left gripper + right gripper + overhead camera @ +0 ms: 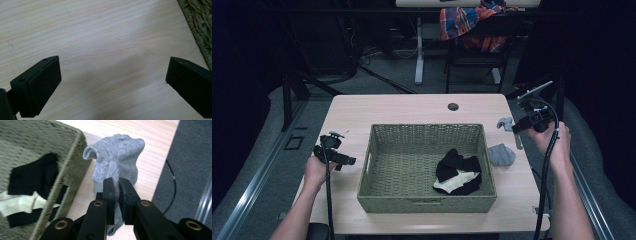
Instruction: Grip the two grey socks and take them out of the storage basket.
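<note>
While the soft grey knitted sock looks like one piece in the right gripper view, the high view shows grey fabric at two spots on the light wooden table, and I can't tell if that's one sock or two. It sits just off the 3 o'clock side of the green woven rectangular basket, and its lower end is hidden behind the jaws. The right gripper has its jaws pinched together on the sock's fabric. Inside the basket, around 4 o'clock, is a black and cream bundle of cloth; hard to say what it is. Over at 9 o'clock, the left gripper has jaws spread wide over bare table, holding nothing.
</note>
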`<state>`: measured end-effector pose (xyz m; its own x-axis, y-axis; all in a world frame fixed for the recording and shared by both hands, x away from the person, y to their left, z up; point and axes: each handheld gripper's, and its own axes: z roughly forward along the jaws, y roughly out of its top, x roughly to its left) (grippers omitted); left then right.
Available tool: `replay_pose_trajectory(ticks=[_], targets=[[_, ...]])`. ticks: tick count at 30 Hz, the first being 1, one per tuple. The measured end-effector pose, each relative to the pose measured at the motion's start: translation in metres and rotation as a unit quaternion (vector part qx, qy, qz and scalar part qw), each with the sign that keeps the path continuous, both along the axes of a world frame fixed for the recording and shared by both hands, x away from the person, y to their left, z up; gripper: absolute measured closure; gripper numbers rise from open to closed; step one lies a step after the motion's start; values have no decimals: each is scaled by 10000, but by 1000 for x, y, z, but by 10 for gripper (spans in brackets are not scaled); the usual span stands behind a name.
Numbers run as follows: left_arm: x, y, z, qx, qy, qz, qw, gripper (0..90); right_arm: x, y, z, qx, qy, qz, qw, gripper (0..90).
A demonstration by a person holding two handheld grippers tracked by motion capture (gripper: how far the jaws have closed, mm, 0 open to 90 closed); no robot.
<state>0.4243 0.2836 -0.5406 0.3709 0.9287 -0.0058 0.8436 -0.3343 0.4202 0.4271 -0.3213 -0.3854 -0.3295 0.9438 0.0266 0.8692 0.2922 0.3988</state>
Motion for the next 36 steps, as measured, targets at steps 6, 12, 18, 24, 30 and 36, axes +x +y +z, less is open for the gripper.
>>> replay_pose_trajectory(ticks=[6,12,18,24,30,36], targets=[[0,0,0,-3,2,0,10000,1,4,-1,-9,-120,106,-54,9999,843],[0,0,0,-9,5,-9,10000,1,9,2,-24,-153,270,-18,9995,843],[0,0,0,-12,1,-4,10000,1,16,6,-45,-225,522,26,9984,843],[0,0,0,-15,2,-7,10000,1,20,13,-63,-237,664,43,9975,844],[0,0,0,-19,2,-14,10000,1,24,24,-85,-361,949,183,9947,843],[0,0,0,-11,8,-33,10000,1,28,29,-108,-466,1183,293,9915,842]])
